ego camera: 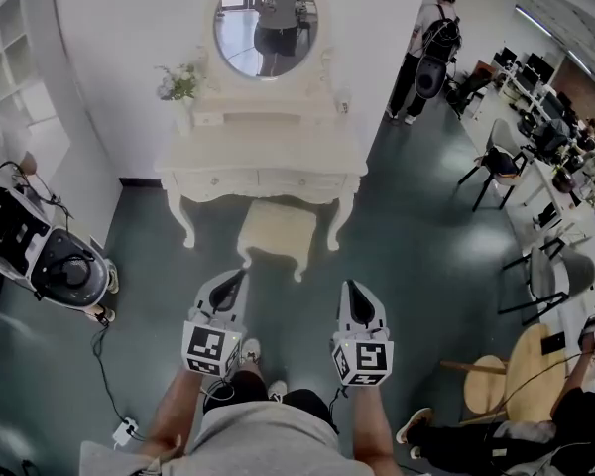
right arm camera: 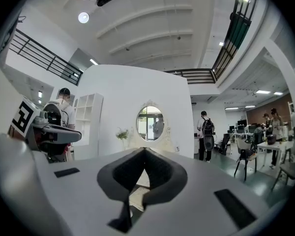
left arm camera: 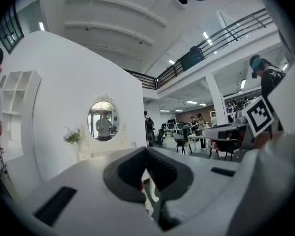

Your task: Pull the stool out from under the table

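Observation:
A cream cushioned stool (ego camera: 276, 233) stands half under the white dressing table (ego camera: 263, 159), its front legs out on the floor. My left gripper (ego camera: 230, 284) and right gripper (ego camera: 355, 296) are both held level in front of the person, short of the stool and apart from it. Both are shut with nothing between the jaws. Through the left gripper (left arm camera: 146, 181) a bit of the table's leg shows in the left gripper view. In the right gripper view, the right gripper (right arm camera: 143, 167) frames a patch of the stool's seat (right arm camera: 138, 180).
An oval mirror (ego camera: 266, 24) and a flower vase (ego camera: 181, 87) sit on the dressing table against the white wall. A white wheeled robot (ego camera: 40, 251) stands at the left with a cable on the floor. Chairs (ego camera: 496, 162), desks and people fill the right side.

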The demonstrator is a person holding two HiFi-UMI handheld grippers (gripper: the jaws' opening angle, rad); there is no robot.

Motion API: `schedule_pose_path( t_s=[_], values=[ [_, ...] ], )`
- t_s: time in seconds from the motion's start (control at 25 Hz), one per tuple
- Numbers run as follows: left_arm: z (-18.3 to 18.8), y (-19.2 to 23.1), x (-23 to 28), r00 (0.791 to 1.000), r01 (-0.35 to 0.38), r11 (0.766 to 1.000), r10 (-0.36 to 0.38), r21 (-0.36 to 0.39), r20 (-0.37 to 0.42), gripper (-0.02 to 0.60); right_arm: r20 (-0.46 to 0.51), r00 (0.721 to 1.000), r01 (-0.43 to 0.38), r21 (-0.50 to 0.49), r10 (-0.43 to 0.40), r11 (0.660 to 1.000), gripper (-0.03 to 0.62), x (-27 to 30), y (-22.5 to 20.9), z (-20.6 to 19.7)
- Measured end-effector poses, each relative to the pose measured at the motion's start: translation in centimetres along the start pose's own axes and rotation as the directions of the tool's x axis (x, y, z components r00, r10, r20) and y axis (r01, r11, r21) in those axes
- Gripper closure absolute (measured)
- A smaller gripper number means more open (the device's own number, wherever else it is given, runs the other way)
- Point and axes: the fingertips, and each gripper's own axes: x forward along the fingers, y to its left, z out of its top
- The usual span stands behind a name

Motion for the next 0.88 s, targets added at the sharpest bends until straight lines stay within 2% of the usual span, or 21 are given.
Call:
schedule_pose_path(
  t_s=[0.36,0.88],
  values=[
    [-1.2,2.0,5.8,0.999,0.034,0.999,-0.034,-0.012,-0.020,0.583,-0.025,1.000,0.008,-0.002,-0.008,1.000,0.588,5.1,-1.5,-1.2],
    [-3.1,12.0,21.3,0.987,0.139,0.990,-0.141,-0.028,-0.072,0.583,-0.075,0.993,0.093,0.036,-0.091,0.995,0.588,21.7,-3.9,-3.0]
  ],
)
